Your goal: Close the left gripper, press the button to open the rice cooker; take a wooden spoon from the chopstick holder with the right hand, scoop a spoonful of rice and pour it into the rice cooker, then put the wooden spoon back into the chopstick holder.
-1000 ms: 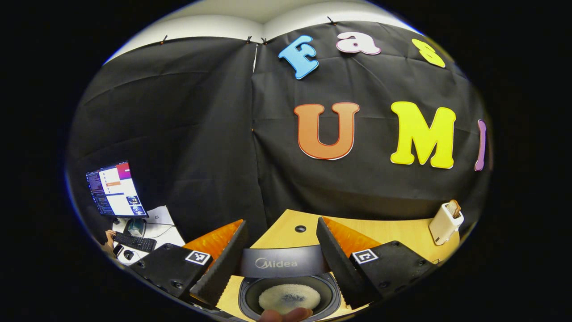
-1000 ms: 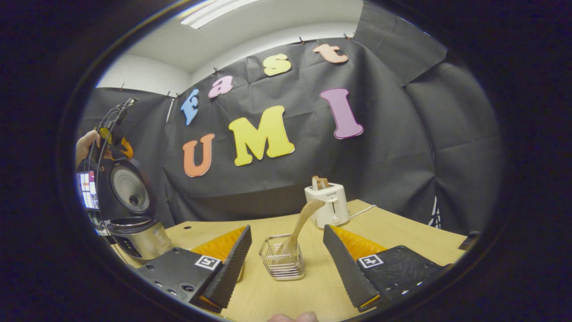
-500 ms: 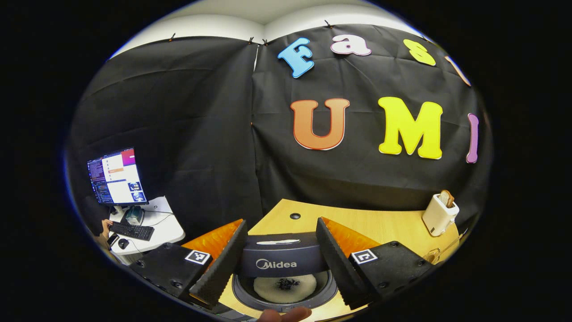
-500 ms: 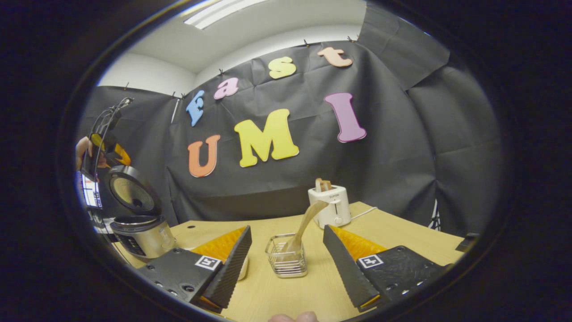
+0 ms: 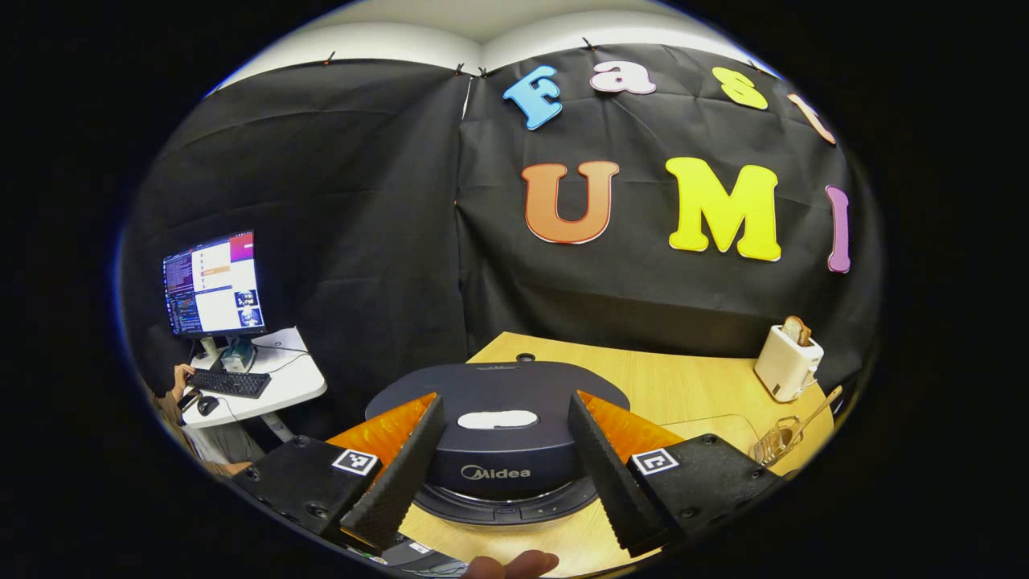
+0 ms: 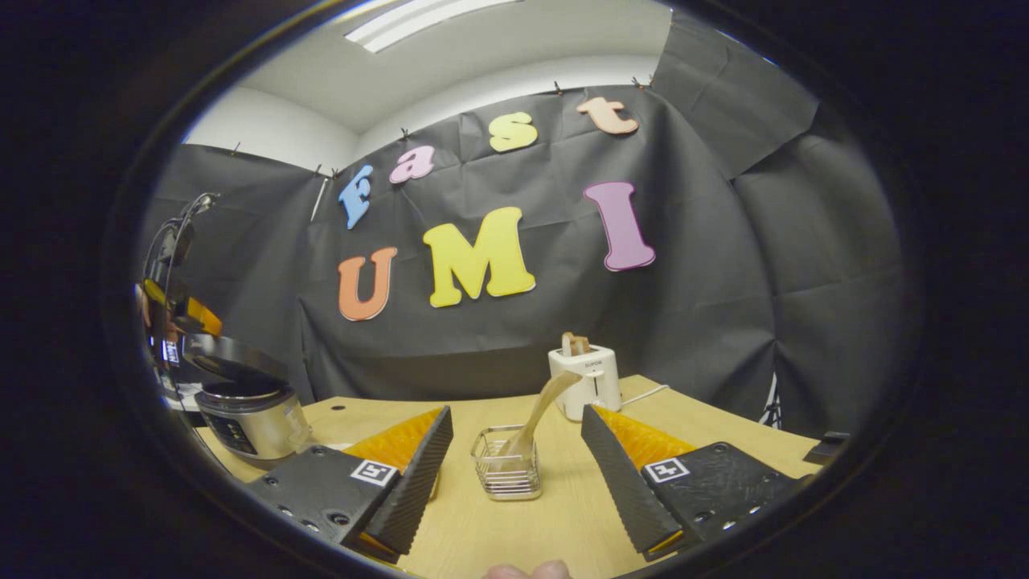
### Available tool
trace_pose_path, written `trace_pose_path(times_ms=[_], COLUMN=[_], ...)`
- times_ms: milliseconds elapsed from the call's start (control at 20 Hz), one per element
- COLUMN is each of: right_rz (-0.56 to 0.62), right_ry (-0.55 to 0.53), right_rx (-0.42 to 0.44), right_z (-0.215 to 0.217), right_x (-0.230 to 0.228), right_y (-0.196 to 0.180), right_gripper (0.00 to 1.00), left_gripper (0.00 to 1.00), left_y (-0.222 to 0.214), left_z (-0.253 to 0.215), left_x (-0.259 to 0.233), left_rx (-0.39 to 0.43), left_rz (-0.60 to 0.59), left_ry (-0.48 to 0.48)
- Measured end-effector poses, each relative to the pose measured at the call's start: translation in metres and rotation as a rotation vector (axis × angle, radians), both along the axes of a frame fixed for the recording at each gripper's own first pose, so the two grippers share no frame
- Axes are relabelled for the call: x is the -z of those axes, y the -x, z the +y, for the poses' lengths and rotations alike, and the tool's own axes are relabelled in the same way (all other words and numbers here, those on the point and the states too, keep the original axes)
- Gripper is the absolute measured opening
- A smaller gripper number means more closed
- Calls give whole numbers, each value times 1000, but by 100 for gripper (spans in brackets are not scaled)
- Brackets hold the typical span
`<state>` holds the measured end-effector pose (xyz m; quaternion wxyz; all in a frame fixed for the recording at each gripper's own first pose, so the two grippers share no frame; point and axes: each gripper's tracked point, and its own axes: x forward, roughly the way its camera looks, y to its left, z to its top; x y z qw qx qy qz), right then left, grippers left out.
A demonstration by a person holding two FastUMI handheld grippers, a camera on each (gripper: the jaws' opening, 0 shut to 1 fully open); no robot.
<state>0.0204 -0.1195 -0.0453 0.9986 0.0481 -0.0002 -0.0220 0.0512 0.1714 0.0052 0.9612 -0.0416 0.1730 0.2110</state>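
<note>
The dark rice cooker lid (image 5: 498,386) lies low over the pot, right under and between the spread fingers of my left gripper (image 5: 506,398), which is open. In the right gripper view the rice cooker (image 6: 245,414) stands at the far left with its lid (image 6: 229,358) tilted slightly above the rim. My right gripper (image 6: 516,410) is open and faces the wire chopstick holder (image 6: 505,474). A wooden spoon (image 6: 547,398) leans in the holder, apart from both fingers. The holder (image 5: 776,441) and spoon (image 5: 813,408) sit at the table's right in the left gripper view.
A white toaster (image 6: 585,379) with bread in it stands behind the holder, near the back wall, also at the far right as the toaster (image 5: 788,362). A side desk with a monitor (image 5: 213,283) and keyboard stands beyond the table's left edge.
The cooker lid has swung down from upright to almost flat, covering the rice in the pot. My left gripper came down with it. The right gripper has barely moved.
</note>
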Motion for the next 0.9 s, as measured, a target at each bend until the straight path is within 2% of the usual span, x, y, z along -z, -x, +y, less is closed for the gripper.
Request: trace_pose_path(times_ms=[150, 200, 450, 500, 550, 600, 800, 850, 900], right_rz=[12, 15, 3, 3, 4, 6, 13, 11, 5], right_ry=[-14, -16, 13, 12, 11, 10, 10, 14, 15], right_rx=[-5, -9, -15, -16, -17, -17, -31, -31, -27], right_z=[2, 5, 14, 14, 15, 16, 25, 26, 26], right_x=[6, 8, 8, 8, 9, 9, 11, 10, 8], right_y=[-1, 0, 1, 1, 1, -1, -3, -3, -4], right_gripper=[95, 91, 91, 95, 91, 95, 95, 91, 95], left_gripper=[99, 99, 99, 99, 99, 99, 98, 99, 99], left_y=[5, 7, 16, 17, 18, 18, 20, 21, 22], left_z=[-2, -4, -9, -10, -10, -11, -12, -13, -13], left_x=[11, 16, 39, 43, 44, 47, 54, 57, 60], left_rx=[-10, -13, -13, -12, -11, -12, -10, -9, -11], left_rz=[-22, -21, -33, -31, -31, -33, -34, -27, -20], left_ry=[-5, -9, -22, -26, -32, -34, -34, -35, -32])
